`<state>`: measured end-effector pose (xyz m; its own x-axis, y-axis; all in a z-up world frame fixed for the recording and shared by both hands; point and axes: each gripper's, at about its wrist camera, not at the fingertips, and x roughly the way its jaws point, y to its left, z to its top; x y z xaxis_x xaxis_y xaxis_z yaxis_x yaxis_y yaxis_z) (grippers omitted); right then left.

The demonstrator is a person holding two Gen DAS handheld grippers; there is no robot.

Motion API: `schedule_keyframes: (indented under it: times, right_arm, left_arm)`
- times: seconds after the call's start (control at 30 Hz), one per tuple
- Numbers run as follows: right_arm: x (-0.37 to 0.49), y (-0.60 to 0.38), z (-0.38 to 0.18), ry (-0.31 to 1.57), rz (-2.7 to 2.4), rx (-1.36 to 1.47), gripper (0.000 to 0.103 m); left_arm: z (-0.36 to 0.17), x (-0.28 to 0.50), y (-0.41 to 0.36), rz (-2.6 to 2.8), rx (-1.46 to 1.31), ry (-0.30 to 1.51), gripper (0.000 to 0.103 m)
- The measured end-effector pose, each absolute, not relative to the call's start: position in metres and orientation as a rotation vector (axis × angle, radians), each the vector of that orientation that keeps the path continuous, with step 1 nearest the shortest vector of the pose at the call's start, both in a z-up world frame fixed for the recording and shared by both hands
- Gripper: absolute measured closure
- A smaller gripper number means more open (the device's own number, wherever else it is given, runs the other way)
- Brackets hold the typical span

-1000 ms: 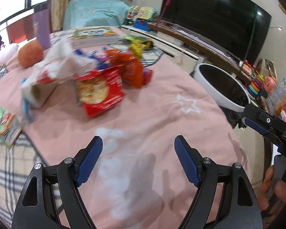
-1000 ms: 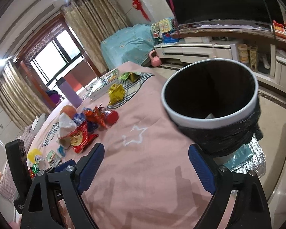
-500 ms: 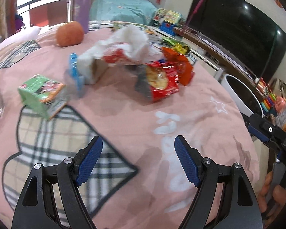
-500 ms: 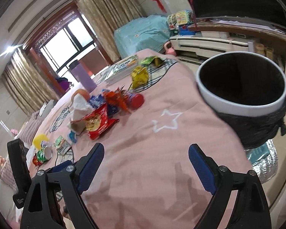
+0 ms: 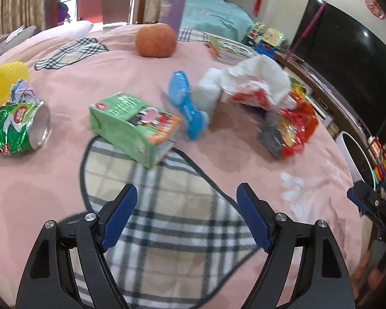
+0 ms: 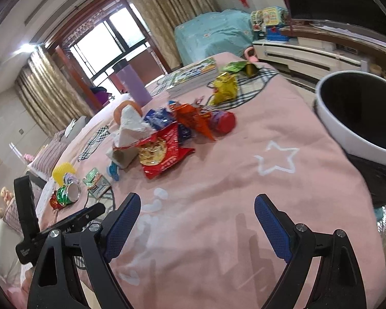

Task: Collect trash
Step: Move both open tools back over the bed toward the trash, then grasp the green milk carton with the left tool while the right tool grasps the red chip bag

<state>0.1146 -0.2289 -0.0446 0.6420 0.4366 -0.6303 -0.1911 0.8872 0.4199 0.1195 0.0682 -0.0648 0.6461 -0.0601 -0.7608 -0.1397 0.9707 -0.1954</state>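
Observation:
Trash lies on a pink bedspread [image 5: 244, 170]. In the left wrist view my open, empty left gripper [image 5: 186, 207] hovers just short of a green carton [image 5: 133, 131]. A crushed green can [image 5: 20, 128] lies to its left, a blue plastic piece [image 5: 185, 105], white tissue [image 5: 254, 82] and a red snack bag [image 5: 293, 128] to its right. In the right wrist view my open, empty right gripper [image 6: 196, 217] is over bare bedspread, near the red snack bag [image 6: 162, 152], orange wrapper [image 6: 195, 121] and yellow wrapper [image 6: 224, 87]. The white bin with a black liner [image 6: 360, 118] stands at the right.
An orange ball [image 5: 155, 40], a purple bottle [image 5: 173, 5] and a stack of books [image 6: 193, 77] sit at the far side of the bed. A yellow spiky ball [image 5: 7, 79] lies at the left. A TV and low cabinet [image 6: 308, 54] stand beyond the bin.
My left gripper has swung left across the bed, from the red snack bag to the green carton and can. My right gripper has turned left, so the bin moved to the frame's right edge.

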Motion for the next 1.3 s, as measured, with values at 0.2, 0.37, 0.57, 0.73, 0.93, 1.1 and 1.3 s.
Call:
schedule_keyframes:
  times: [0.2, 0.37, 0.57, 0.73, 0.93, 1.1, 1.3]
  right_arm:
    - [0.131, -0.203, -0.049, 0.822, 0.42, 0.287, 0.012]
    - [0.147, -0.187, -0.051, 0.845, 0.451, 0.26, 0.012]
    - [0.167, -0.168, -0.052, 0.863, 0.476, 0.22, 0.012]
    - [0.185, -0.161, -0.058, 0.887, 0.483, 0.226, 0.012]
    - [0.199, -0.157, -0.064, 0.899, 0.478, 0.233, 0.012]
    - [0.205, -0.148, -0.069, 0.92, 0.472, 0.204, 0.015]
    - [0.201, -0.148, -0.071, 0.914, 0.424, 0.17, 0.072]
  left_arm:
    - [-0.063, 0.132, 0.082, 0.094, -0.248, 0.866, 0.018]
    - [-0.065, 0.149, 0.094, 0.118, -0.26, 0.876, 0.016]
    - [-0.065, 0.169, 0.104, 0.116, -0.322, 0.906, 0.012]
    - [-0.067, 0.181, 0.109, 0.13, -0.385, 0.914, 0.012]
    - [-0.071, 0.191, 0.113, 0.223, -0.341, 0.896, 0.012]
    - [-0.074, 0.19, 0.113, 0.208, -0.309, 0.878, 0.022]
    - [-0.066, 0.177, 0.1, 0.137, -0.236, 0.861, 0.049]
